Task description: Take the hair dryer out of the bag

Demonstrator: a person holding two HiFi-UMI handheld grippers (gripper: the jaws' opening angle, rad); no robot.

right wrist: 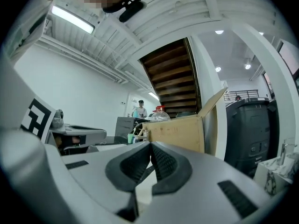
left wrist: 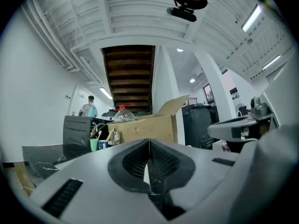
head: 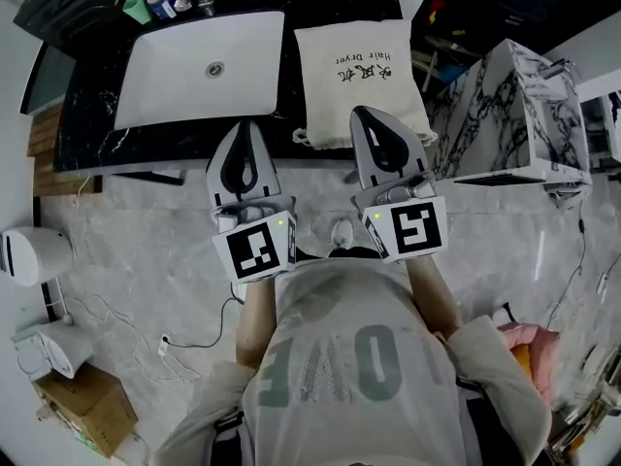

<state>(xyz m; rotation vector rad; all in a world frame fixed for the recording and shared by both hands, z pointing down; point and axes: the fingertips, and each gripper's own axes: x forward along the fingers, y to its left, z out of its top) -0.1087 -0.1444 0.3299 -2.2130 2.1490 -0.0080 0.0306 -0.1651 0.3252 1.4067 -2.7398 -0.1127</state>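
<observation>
At counter (head: 92, 124): closed grippers (head: 245, 126) (head: 362, 115) level, parallel.

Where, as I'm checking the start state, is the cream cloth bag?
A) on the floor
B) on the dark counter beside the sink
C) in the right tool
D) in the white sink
B: the cream cloth bag lies flat on the dark marble counter, right of the white rectangular sink in the head view.

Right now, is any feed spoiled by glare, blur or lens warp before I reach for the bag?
Head view: sharp and evenly lit, print on the bag legible, edges bowed. Left gripper view: heavy fisheye, dark corners, left claw soft. Right gripper view: same fisheye, strip light bright but not washing out the right claw.
</observation>
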